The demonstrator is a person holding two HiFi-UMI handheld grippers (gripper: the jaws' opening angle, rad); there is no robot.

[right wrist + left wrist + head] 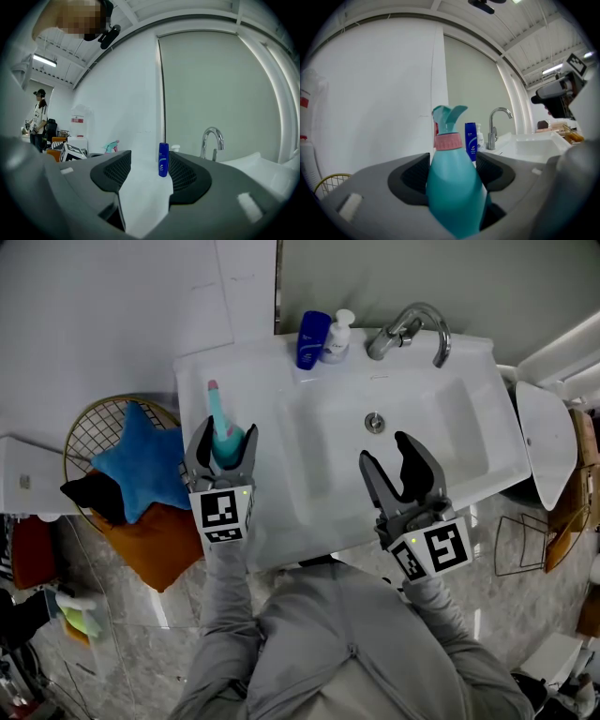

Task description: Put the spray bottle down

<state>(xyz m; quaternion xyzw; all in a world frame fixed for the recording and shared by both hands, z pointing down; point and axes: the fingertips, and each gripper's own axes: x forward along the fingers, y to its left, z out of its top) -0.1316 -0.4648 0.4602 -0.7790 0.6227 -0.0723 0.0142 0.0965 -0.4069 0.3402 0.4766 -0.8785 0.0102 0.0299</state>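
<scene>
My left gripper (221,444) is shut on a teal spray bottle (222,432) with a pink collar, upright over the left ledge of the white sink (234,371). In the left gripper view the spray bottle (454,187) fills the gap between the jaws, its nozzle pointing up. Whether its base touches the ledge is hidden. My right gripper (394,457) hangs open above the front of the basin, nothing between its fingers. In the right gripper view the open right gripper (146,176) faces the sink's back ledge, and the spray bottle (111,146) shows small at left.
A blue bottle (312,338) and a white pump bottle (337,336) stand at the back ledge beside the chrome faucet (412,329). A wire basket (98,427) with a blue star cushion (141,465) sits left of the sink. A person (38,117) stands far off at left.
</scene>
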